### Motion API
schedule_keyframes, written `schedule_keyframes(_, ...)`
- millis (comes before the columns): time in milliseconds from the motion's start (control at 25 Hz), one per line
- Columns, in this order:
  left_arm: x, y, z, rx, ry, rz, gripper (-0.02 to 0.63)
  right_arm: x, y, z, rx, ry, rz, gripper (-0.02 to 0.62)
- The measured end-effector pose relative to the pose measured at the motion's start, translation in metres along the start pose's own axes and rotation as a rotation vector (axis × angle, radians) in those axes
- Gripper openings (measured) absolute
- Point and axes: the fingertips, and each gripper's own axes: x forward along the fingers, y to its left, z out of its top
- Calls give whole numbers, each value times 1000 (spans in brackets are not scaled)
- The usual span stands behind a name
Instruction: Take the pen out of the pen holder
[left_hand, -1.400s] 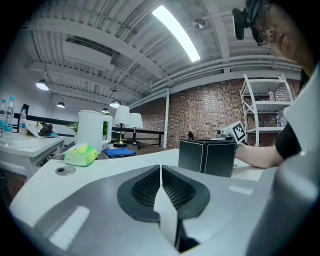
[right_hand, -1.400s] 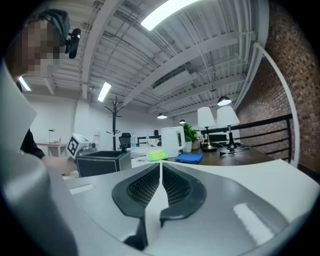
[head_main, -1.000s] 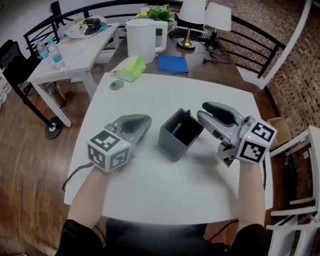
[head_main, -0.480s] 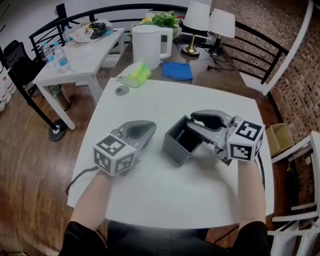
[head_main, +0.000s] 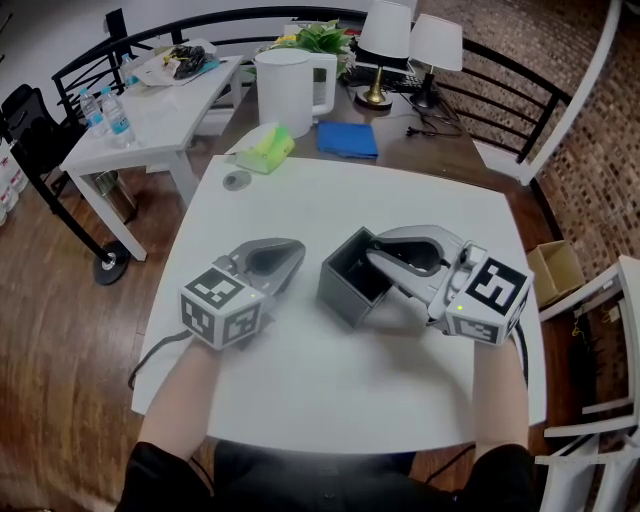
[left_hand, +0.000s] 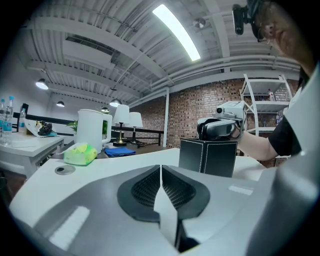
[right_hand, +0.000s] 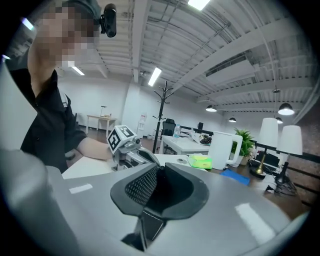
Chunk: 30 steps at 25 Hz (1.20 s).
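The dark square pen holder (head_main: 336, 294) stands mid-table, also seen in the left gripper view (left_hand: 207, 157). My right gripper (head_main: 372, 256) reaches over the holder's far right rim with its tips dipped at the opening. Its jaws are closing and stand nearly together in the right gripper view (right_hand: 160, 169). The gap between them is dark, so I cannot make out the pen or whether anything is pinched. My left gripper (head_main: 289, 252) rests on the table left of the holder, shut and empty (left_hand: 160, 167). No pen shows in any view.
A white kettle (head_main: 290, 85), a green tissue pack (head_main: 265, 148), a blue cloth (head_main: 347, 138) and two lamps (head_main: 385, 30) sit beyond the white table (head_main: 330, 400). A small round disc (head_main: 236, 180) lies at its far left. A side table (head_main: 150, 115) holds bottles.
My right gripper moved left over the holder's rim, rolled, and its jaws narrowed from wide open. The thin pen seen earlier in the holder is now covered. The left gripper stayed still.
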Motion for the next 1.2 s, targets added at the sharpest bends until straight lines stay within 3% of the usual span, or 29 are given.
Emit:
schedule_keyframes(240,0,0,1,1,-2,-1,12,-19,-2,13,120,-109,11,58)
schedule_keyframes(480,-1,0,1,-1,-3,0,12,-73,-13,56,219,-347,-36,58)
schedule_keyframes(640,-1,1,1,0,-5,5,12,-113,-24,80,165,-429,-129,58)
schedule_keyframes(760,-1,1,2,0,-10,11,12,-138,-40,70,168,-450,-258,58)
schedule_keyframes(920,-2,2,3,1,-18,19,12,-150,-65,23,212,-413,-470,57)
schedule_keyframes(1080,-3,3,4,0,-20,24,12,-135,-89,-54,279,-253,-684,57)
schedule_keyframes(1200,-3,3,3,0,-22,27,12,-124,-95,-85,271,-160,-761,57)
